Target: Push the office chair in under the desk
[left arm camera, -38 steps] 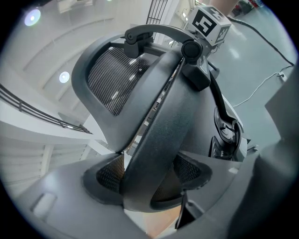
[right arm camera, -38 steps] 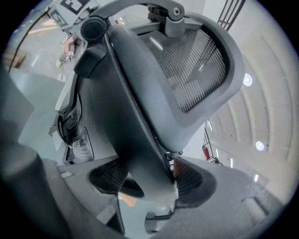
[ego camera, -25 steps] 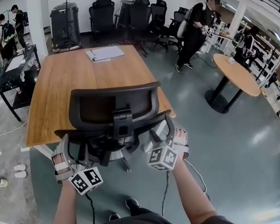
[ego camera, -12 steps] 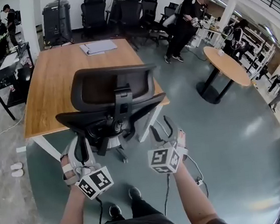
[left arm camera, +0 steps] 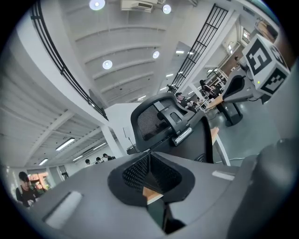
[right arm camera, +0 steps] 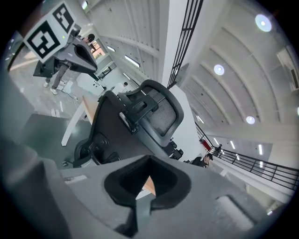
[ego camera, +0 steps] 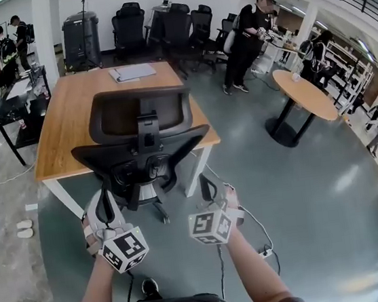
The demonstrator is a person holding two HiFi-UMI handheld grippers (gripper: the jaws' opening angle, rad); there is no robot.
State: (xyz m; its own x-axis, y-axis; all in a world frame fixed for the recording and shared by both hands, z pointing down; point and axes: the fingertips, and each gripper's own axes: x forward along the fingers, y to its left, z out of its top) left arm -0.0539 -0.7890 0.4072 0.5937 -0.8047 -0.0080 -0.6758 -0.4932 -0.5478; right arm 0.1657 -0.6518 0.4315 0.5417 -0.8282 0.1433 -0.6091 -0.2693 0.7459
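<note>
The black mesh-backed office chair stands at the near edge of the wooden desk, its back toward me and its seat partly under the top. My left gripper is shut and empty, just behind the chair's left side and clear of it. My right gripper is also shut and empty, behind the chair's right side with floor between them. In the left gripper view the chair rises beyond the closed left gripper. In the right gripper view the chair stands past the closed right gripper.
A stack of papers lies at the desk's far end. A round wooden table stands to the right, with a standing person behind it. Several black chairs line the back wall. A black cart is on the left. Cable trails on the floor.
Both grippers let go of the chair's back, shut their jaws and drew back toward me. The chair now stands apart from them, closer in to the desk.
</note>
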